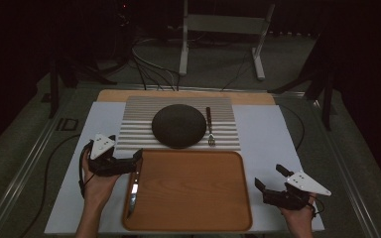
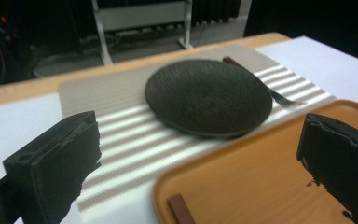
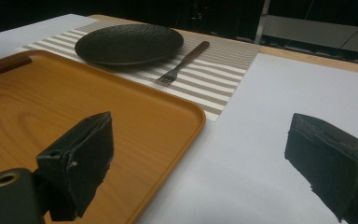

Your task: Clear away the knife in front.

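White sheeting (image 1: 268, 144) covers the table in the high view, with a striped mat (image 1: 144, 124) at the far side bearing a dark plate (image 1: 179, 125) and a fork (image 1: 210, 126) just right of it; nearer lies a wooden tray (image 1: 191, 191), a knife (image 1: 133, 191) resting along its left edge. Beyond the table the room is dark, with cables and a pale metal frame (image 1: 223, 29) on the floor. The left gripper (image 1: 135, 159) hovers over the tray's far left corner, just above the knife's handle end, jaws spread wide and empty; the right gripper (image 1: 270, 177) sits low on the sheeting right of the tray, also wide open and holding nothing. From the left gripper view, the black jaws stand far apart, framing tray corner, knife handle (image 2: 181, 210) and plate (image 2: 208, 95). From the right gripper view, the jaws gape over tray edge (image 3: 186, 109) and white sheeting, with the fork (image 3: 182, 61) beside the plate (image 3: 129, 43).
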{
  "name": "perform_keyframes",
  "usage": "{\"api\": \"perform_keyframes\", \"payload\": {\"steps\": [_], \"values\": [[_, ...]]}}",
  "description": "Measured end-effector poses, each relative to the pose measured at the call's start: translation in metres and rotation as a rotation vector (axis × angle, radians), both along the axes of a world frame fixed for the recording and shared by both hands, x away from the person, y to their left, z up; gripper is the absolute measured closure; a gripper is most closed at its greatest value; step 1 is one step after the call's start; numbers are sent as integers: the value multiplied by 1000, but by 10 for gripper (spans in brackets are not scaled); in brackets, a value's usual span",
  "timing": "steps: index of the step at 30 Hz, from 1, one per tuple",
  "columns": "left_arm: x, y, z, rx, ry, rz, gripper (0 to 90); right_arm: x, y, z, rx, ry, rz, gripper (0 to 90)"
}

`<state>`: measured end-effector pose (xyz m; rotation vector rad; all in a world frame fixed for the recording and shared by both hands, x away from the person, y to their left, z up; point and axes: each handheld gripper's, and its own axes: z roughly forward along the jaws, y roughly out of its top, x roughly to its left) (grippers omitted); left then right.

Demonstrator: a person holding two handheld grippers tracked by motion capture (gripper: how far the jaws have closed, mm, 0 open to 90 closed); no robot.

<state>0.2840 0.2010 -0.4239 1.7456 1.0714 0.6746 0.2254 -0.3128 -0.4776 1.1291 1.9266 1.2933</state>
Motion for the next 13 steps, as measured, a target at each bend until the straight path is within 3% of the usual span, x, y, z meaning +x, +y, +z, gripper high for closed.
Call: {"api": "perform_keyframes", "payload": {"steps": [4,13], "values": [[0,9,0,-10,-36,2,0,0,0,0,1,-4,-1,78],[-5,29,-9,-48,-52,52,0,0,-1,0,-1,-10,3,78]]}}
